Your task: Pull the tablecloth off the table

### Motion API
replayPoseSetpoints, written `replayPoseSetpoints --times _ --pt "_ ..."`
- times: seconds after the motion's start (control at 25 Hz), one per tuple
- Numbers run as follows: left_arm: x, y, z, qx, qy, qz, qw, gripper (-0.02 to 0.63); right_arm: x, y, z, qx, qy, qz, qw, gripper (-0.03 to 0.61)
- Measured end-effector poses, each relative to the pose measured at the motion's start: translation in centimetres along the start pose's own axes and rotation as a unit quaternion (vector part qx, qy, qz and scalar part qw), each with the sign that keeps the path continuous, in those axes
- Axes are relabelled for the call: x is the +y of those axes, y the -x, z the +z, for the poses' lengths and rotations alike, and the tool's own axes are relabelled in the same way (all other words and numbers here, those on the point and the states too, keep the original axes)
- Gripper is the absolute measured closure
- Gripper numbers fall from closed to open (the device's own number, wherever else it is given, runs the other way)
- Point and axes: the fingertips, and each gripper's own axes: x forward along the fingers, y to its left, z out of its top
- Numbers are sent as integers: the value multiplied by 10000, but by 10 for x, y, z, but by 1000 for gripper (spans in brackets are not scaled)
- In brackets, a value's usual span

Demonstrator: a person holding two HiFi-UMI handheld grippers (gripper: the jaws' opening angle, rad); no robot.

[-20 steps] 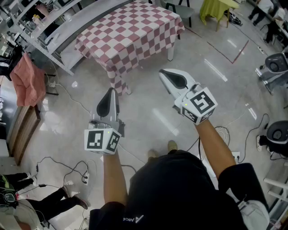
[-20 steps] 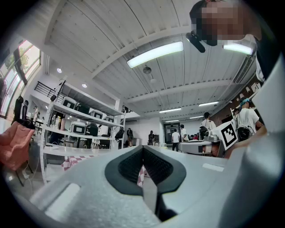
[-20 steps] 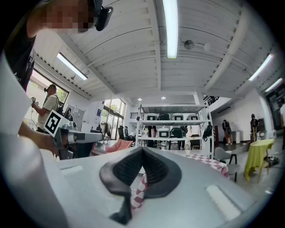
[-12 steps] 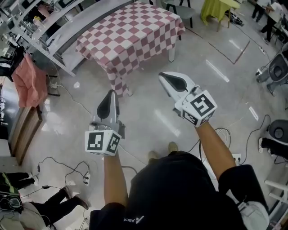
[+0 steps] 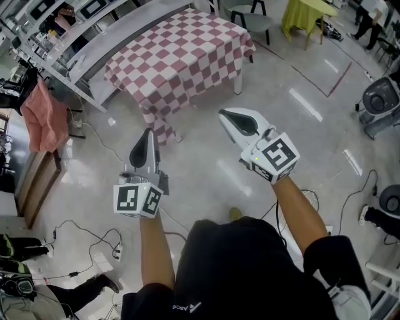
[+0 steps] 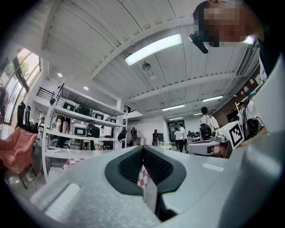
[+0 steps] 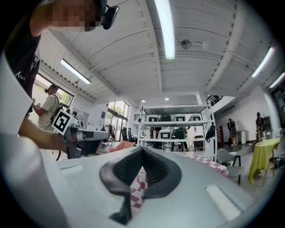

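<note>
The table [image 5: 237, 75] stands at the top middle of the head view under a red-and-white checked tablecloth [image 5: 181, 53] that hangs down over its near corner. Both grippers hover over the bare floor, short of the table and touching nothing. My left gripper [image 5: 148, 132] is shut and empty, pointing at the cloth's hanging corner. My right gripper [image 5: 224, 113] is also shut and empty, to the right of that corner. In the left gripper view a strip of the tablecloth [image 6: 142, 175] shows past the closed jaws. The right gripper view shows the tablecloth [image 7: 209, 163] ahead.
A metal shelf rack [image 5: 94, 34] runs behind the table. An orange cloth [image 5: 42, 119] hangs at the left, with cables [image 5: 81, 234] on the floor below it. A grey chair [image 5: 255, 19], a yellow-green covered table [image 5: 305, 12] and a grey machine [image 5: 380, 103] stand to the right.
Both grippers and the head view have shifted slightly toward the table. The jaws stayed shut and the tablecloth has not moved.
</note>
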Motion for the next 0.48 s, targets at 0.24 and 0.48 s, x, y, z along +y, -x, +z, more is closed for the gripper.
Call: replayPoseSetpoints --times 0.24,0.48 --pt "-6 -41 1 -31 -18 158 9999 603 -49 -11 7 -26 56 71 10000 577" --pt "24 -100 -1 -75 29 182 9998 604 -103 -54 6 14 -17 42 10000 577"
